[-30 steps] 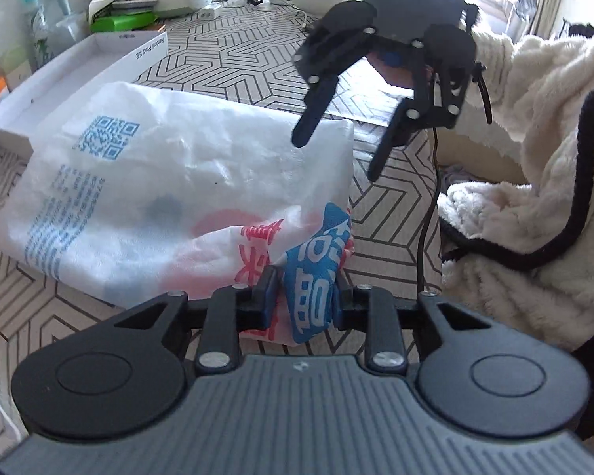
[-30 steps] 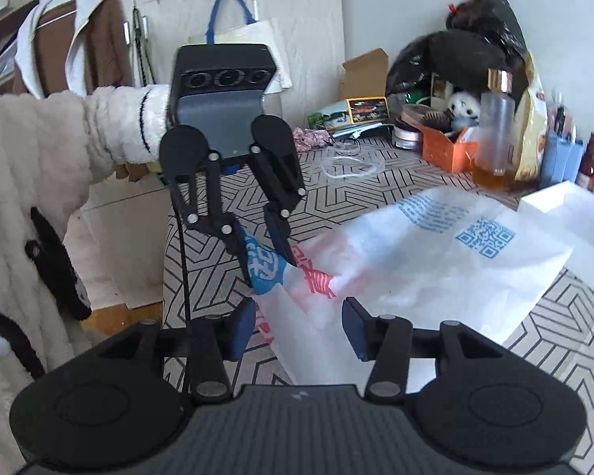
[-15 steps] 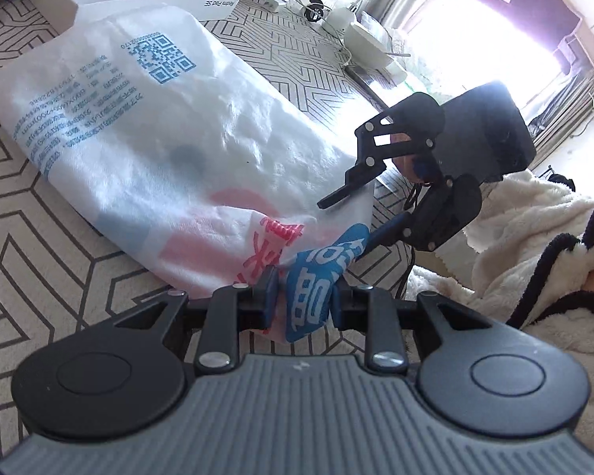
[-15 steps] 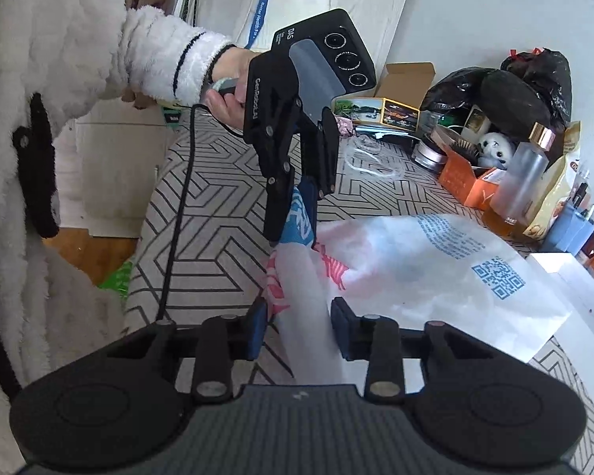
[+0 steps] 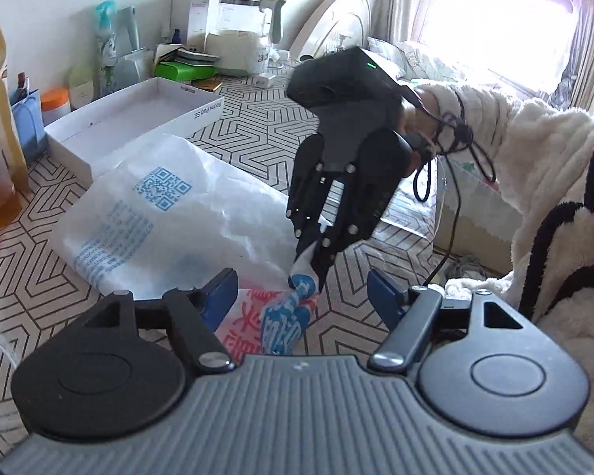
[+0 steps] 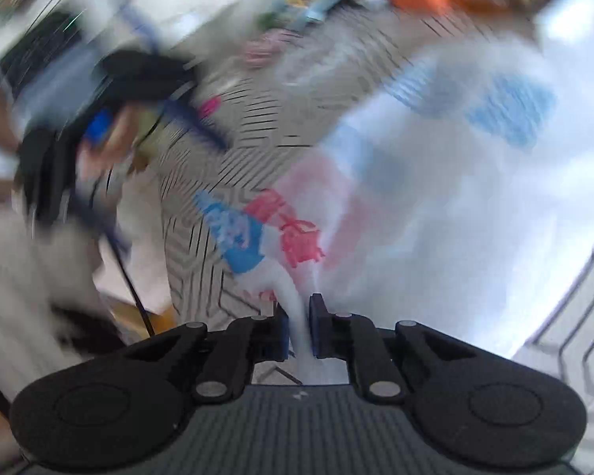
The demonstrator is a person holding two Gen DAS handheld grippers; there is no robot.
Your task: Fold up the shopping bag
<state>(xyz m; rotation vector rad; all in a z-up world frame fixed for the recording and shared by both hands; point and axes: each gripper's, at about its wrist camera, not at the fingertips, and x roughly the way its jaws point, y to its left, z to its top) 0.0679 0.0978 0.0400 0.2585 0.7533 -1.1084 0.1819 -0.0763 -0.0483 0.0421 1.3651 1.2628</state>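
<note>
Closest to me, my left gripper point(image 5: 303, 295) is opening: its blue pads point(image 5: 219, 291) now stand wide apart, where a second ago they were pinched on the blue-and-red printed end of the shopping bag point(image 5: 170, 213). That bunched end now lies loose between them, touching neither pad as far as I can see. Just beyond it, my right gripper point(image 5: 311, 267) is closing on a white twist of the same bag; in its own blurred view the fingers point(image 6: 318, 316) are pressed onto that strip, whereas earlier they hung open above the bag. The rest of the bag lies flat on the patterned table point(image 5: 257, 126), QR code up, with the white box point(image 5: 138, 114) just behind it, as before.
</note>
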